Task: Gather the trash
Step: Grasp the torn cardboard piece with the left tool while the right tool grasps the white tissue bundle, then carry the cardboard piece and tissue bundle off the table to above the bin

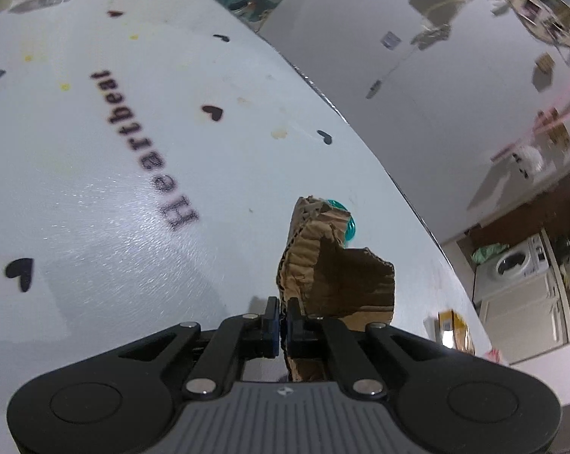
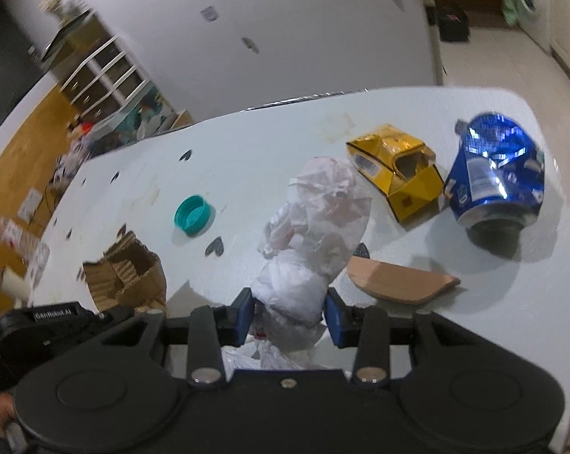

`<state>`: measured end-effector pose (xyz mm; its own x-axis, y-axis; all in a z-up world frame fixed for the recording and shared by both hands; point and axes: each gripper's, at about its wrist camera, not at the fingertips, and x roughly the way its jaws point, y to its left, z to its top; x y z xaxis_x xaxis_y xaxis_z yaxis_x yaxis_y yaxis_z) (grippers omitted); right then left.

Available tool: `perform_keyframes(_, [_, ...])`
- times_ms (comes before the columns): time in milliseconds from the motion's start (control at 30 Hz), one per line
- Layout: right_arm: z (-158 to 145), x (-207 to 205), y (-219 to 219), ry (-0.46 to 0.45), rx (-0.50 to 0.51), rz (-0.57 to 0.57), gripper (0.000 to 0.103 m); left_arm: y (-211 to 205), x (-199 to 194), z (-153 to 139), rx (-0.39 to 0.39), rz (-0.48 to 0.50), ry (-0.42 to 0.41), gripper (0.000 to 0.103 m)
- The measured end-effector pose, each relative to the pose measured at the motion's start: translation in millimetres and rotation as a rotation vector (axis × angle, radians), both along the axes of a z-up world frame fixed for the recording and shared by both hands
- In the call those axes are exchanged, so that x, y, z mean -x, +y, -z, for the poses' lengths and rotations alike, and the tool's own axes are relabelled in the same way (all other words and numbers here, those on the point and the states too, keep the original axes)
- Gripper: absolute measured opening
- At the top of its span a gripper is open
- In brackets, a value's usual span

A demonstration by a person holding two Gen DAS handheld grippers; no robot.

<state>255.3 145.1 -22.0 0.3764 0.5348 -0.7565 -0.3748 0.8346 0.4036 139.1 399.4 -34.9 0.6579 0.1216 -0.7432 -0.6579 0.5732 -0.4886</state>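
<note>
With each hand pinching one scrap for removal, the left gripper (image 1: pixel 282 317) jaws clamp torn cardboard (image 1: pixel 338 276) and the right gripper (image 2: pixel 289 316) jaws squeeze crumpled plastic (image 2: pixel 315 234), both above the bench (image 2: pixel 247 143).

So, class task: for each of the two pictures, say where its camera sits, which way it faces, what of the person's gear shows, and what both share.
Left wrist: on the left hand-held gripper, looking down along its fingers at the table; shut on torn cardboard.
Right wrist: on the right hand-held gripper, looking down across the table; clamping a crumpled plastic bag; the left hand-held gripper shows lower left.
Shared: cardboard, teal cap, table.
</note>
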Motion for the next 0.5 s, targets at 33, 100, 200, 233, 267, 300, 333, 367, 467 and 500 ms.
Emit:
perform_keyframes(33, [-2,3,-1,-0.012,0.007,-0.012,0.040,-3,3,-2,-0.013,0.010,0.003,0.002])
perform_keyframes(100, [-6,10,-3,-0.030,0.024,-0.032,0.040,-9,10,-7,-0.038,0.031,0.008,0.002])
perform_keyframes(200, [-12,20,-7,-0.065,0.053,-0.061,0.040,-19,20,-15,-0.082,0.068,0.011,0.002])
perform_keyframes(233, [-14,24,-9,-0.077,0.061,-0.071,0.040,-23,23,-19,-0.101,0.080,0.013,0.002])
perform_keyframes(267, [-16,27,-11,-0.086,0.067,-0.081,0.041,-27,26,-21,-0.116,0.089,0.016,0.002])
perform_keyframes(300, [-18,30,-13,-0.093,0.073,-0.088,0.040,-31,29,-24,-0.131,0.100,0.017,0.002])
perform_keyframes(333, [-19,34,-14,-0.100,0.080,-0.093,0.040,-35,33,-27,-0.146,0.112,0.018,0.002])
perform_keyframes(367, [-21,37,-17,-0.108,0.088,-0.099,0.040,-38,35,-29,-0.159,0.121,0.020,0.002])
perform_keyframes(467, [-25,47,-22,-0.130,0.117,-0.113,0.040,-50,45,-34,-0.200,0.149,0.034,0.002])
perform_keyframes(500, [-26,50,-24,-0.135,0.122,-0.114,0.040,-54,48,-36,-0.211,0.158,0.040,0.002])
